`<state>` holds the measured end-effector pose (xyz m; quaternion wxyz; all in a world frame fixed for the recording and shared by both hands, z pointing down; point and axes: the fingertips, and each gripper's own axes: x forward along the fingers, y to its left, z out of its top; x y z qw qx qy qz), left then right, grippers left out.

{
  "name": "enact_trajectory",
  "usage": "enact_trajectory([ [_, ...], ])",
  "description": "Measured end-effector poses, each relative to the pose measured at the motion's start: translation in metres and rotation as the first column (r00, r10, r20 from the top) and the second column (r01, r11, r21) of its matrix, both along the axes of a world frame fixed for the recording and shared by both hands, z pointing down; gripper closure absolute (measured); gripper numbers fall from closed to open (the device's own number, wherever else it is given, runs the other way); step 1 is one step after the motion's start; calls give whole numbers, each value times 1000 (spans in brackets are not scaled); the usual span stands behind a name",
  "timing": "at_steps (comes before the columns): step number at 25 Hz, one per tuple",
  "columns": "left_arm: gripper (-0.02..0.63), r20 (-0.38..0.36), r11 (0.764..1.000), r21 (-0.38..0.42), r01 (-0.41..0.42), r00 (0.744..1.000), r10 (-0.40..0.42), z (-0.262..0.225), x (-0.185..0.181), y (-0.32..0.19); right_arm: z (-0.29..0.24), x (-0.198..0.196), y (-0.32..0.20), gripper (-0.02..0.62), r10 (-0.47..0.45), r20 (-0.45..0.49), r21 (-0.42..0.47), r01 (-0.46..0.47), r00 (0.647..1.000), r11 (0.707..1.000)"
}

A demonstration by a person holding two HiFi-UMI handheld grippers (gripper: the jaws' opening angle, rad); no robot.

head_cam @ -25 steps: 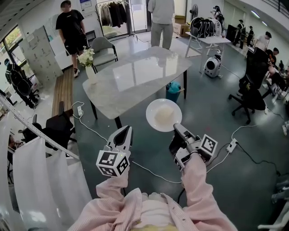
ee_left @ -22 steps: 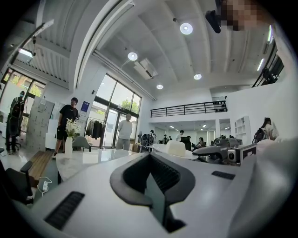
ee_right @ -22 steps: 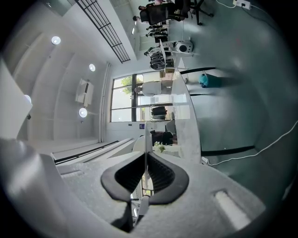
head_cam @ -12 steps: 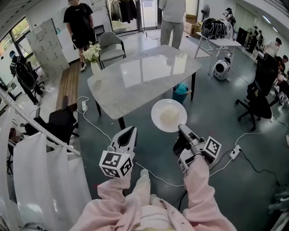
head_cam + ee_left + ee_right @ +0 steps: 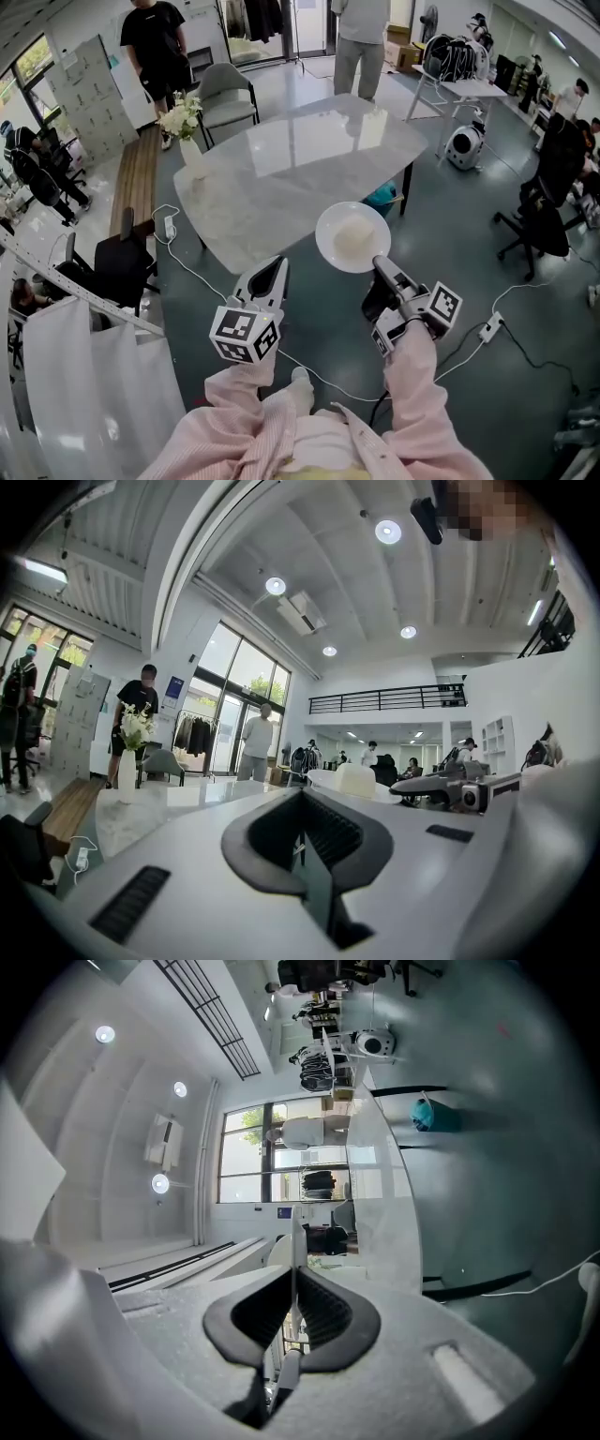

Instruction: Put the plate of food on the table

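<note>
Pink striped sleeves (image 5: pixel 412 394); left claw (image 5: pixel 278 263) and right claw (image 5: pixel 380 263) carry marker cubes (image 5: pixel 246 335).

The head camera looks steeply down from above on the counter (image 5: pixel 281 178), while cameras sitting close behind the left tongs (image 5: pixel 271 271) and right tongs (image 5: pixel 382 266) look flat across that same counter.

Glossy marble-look table (image 5: pixel 281 169); smooth white glazed plate (image 5: pixel 327 246); polished grey floor (image 5: pixel 450 258)
</note>
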<state>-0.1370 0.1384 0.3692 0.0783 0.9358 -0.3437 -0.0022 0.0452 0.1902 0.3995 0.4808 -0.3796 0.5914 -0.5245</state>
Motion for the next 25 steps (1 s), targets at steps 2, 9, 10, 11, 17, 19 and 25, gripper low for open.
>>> enact_trajectory([
  [2, 607, 0, 1000, -6, -2, 1000, 2, 3, 3, -22, 3, 2, -20, 574, 2, -2, -6, -2, 1000, 1000],
  [9, 607, 3, 1000, -18, -22, 1000, 22, 15, 15, -82, 15, 12, -77, 574, 15, -2, -11, -15, 1000, 1000],
  [10, 607, 4, 999, -20, -25, 1000, 25, 16, 17, -89, 16, 14, -85, 574, 16, -2, -14, -16, 1000, 1000],
  [11, 607, 3, 999, -21, -26, 1000, 26, 17, 19, -97, 17, 17, -93, 574, 16, -3, -16, -16, 1000, 1000],
  [17, 607, -8, 999, -33, -13, 1000, 13, 22, 37, -143, 23, 37, -143, 574, 7, -2, -22, -7, 1000, 1000],
  [19, 607, -8, 999, -35, -4, 1000, 4, 24, 44, -162, 24, 45, -162, 574, -3, -5, -20, 3, 1000, 1000],
  [25, 607, -25, 998, -44, 47, 998, -49, 28, 81, -236, 27, 77, -235, 574, -69, -26, -14, 69, 997, 998],
])
